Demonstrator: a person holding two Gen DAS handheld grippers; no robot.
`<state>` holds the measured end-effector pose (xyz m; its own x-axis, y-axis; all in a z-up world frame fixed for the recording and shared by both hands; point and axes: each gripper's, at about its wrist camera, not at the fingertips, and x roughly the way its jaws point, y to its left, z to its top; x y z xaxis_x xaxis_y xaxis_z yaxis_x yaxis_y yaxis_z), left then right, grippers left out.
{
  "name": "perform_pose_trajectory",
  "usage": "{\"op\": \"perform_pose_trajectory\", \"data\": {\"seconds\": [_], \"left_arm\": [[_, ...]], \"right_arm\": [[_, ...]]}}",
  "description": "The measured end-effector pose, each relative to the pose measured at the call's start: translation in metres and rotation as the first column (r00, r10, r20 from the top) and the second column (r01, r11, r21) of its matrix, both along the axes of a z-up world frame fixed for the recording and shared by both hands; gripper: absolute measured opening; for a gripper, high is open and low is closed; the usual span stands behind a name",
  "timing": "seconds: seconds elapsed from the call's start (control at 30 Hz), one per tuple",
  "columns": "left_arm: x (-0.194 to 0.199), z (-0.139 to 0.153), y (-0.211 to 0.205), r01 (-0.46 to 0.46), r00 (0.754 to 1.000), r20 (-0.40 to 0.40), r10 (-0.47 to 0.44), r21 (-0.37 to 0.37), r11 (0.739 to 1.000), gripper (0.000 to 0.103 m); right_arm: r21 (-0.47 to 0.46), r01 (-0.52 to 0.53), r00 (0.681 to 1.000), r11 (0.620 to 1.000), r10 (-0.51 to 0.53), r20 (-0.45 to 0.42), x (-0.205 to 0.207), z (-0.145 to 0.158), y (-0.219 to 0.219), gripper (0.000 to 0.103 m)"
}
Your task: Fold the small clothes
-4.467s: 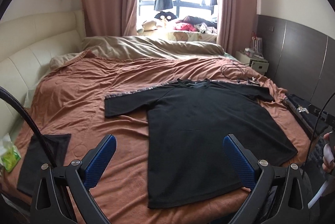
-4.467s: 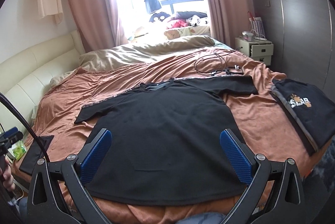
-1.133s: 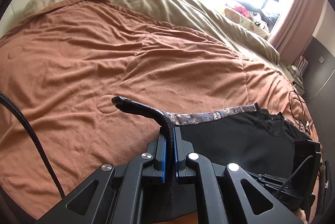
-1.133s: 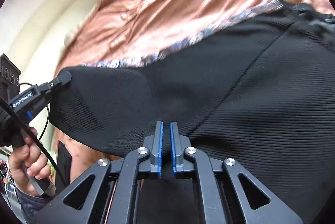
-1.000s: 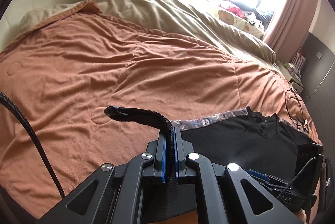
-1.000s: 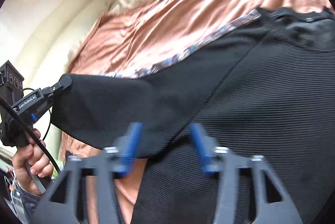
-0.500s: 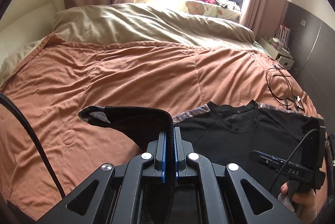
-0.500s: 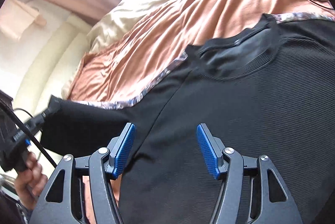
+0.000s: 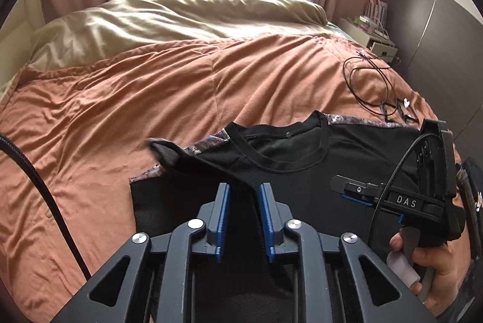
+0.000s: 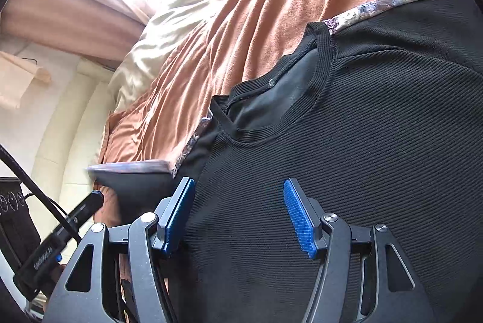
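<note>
Sleeve (image 9: pixel 181 155) now carried in over the chest of the shirt (image 9: pixel 302 172), no longer stretched out flat to the side as a few seconds ago. Black ribbed knit, lying on the bedspread (image 9: pixel 151 87) collar away; likely light, soft and limp, prone to sag and crease; best pinched at a hem, cuff or shoulder seam rather than mid-panel. Left gripper (image 9: pixel 243 217) opening, jaws a narrow gap apart, sleeve cloth between them but no longer pinched. Right gripper (image 10: pixel 238 217) roughly half open over the chest, holding nothing. Underneath, a rumpled rust-orange spread, soft enough to drag with the cloth; a beige duvet (image 9: pixel 169 18) bunched at the far end; a coiled black cable (image 9: pixel 371 84) near the shoulder. Beyond, pink curtains, a bright window, a nightstand (image 9: pixel 371 36) against a dark panelled wall.
</note>
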<state>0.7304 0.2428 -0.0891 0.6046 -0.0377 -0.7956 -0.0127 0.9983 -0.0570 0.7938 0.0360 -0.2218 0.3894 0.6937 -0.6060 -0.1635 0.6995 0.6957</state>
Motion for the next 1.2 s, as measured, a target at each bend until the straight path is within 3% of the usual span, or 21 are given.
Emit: {"op": "perform_pose_trajectory", "data": {"seconds": [0.1,0.37,0.53,0.57,0.63,0.8,0.87,0.9,0.93,1.2], "left_arm": [[-0.002,-0.004,0.005,-0.013,1.000,-0.008,0.013,0.021,1.000,0.028],[-0.021,-0.025,0.061,-0.114,0.992,-0.050,0.113,-0.008,0.993,0.028],[-0.037,-0.058,0.099,-0.168,0.982,-0.089,0.165,-0.036,0.985,0.028],[-0.039,-0.065,0.106,-0.180,0.980,-0.100,0.174,-0.046,0.983,0.028],[-0.044,-0.083,0.118,-0.201,0.973,-0.125,0.192,-0.062,0.978,0.028],[-0.058,-0.113,0.134,-0.209,0.968,-0.162,0.191,-0.097,0.973,0.028],[-0.063,-0.121,0.137,-0.205,0.967,-0.174,0.184,-0.114,0.972,0.028],[-0.066,-0.124,0.137,-0.202,0.968,-0.178,0.179,-0.121,0.972,0.028],[-0.069,-0.127,0.137,-0.200,0.967,-0.182,0.175,-0.126,0.972,0.028],[-0.091,-0.140,0.136,-0.202,0.967,-0.192,0.168,-0.169,0.965,0.028]], "right_arm": [[-0.005,-0.013,1.000,1.000,0.014,0.010,0.000,0.003,0.001,0.060],[-0.052,-0.103,0.994,0.993,0.104,0.026,0.004,-0.008,0.035,0.060],[-0.115,-0.142,0.989,0.983,0.147,0.030,0.007,-0.014,0.059,0.059],[-0.131,-0.146,0.988,0.981,0.151,0.024,0.007,-0.017,0.063,0.058],[-0.157,-0.153,0.987,0.976,0.158,0.017,0.007,-0.022,0.069,0.043],[-0.233,-0.148,0.988,0.961,0.155,0.010,0.006,-0.027,0.078,0.034],[-0.251,-0.152,0.987,0.956,0.160,0.013,0.005,-0.024,0.080,0.022],[-0.257,-0.154,0.987,0.954,0.162,0.008,0.004,-0.025,0.081,0.009],[-0.261,-0.141,0.989,0.955,0.148,0.006,0.004,-0.025,0.081,0.002],[-0.279,-0.088,0.996,0.956,0.083,-0.028,-0.019,-0.027,0.082,0.000]]}}
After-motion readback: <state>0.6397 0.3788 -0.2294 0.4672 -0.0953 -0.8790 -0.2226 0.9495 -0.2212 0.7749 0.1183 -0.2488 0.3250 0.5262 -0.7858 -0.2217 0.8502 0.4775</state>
